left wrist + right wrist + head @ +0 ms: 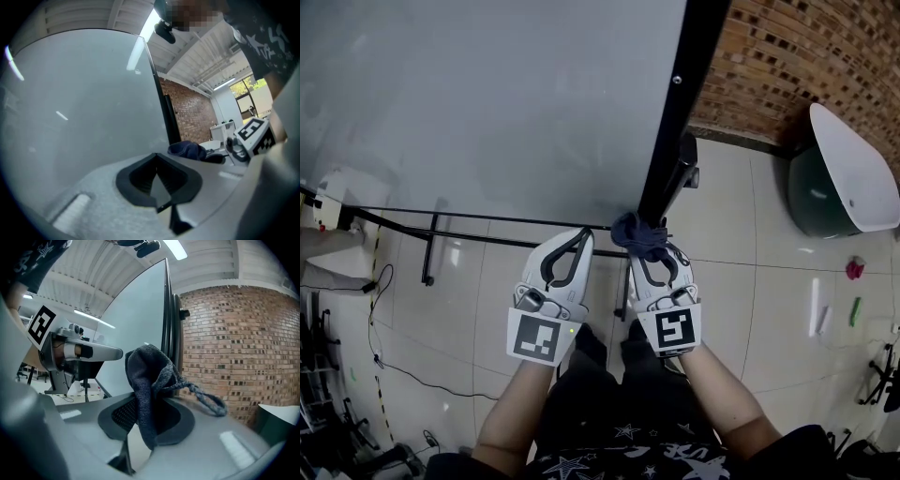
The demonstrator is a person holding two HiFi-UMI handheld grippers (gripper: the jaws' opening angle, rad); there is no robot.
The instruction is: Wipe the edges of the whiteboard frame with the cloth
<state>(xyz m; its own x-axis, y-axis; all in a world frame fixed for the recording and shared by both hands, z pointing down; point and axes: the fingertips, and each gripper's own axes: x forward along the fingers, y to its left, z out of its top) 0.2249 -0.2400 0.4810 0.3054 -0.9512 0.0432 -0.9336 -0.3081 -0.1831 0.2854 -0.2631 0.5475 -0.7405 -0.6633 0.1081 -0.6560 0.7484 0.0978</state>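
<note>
1. Right claw (656, 257) is clamped on the cloth (636, 232). The dark knit bunch stands out past the tips at 12 o'clock, and in the right gripper view one strand hangs off toward 3.
2. Left claw (578, 240) has its jaws together with nothing between them. It sits just beside the right one, at its 9 o'clock, and faces the whiteboard (487, 103) surface rather than the frame.
3. The cloth is at the lower end of the whiteboard frame (675, 122), on its black right-hand edge. It looks to be touching, but you can't read the pressure from these views.
4. Key relation: the edge's long axis runs from the cloth toward 1 o'clock in the head view. In the right gripper view it rises straight up behind the cloth. Your right hand is the nearer one and is lined up with that edge.
5. My read: the stroke should follow that axis, with the cloth pressed to the edge. The left hand isn't needed.
6. Risk, as I judge it: most of the cloth sits outside the jaws, so drag along the frame could pull it loose. Watch the trailing strand for snags.
</note>
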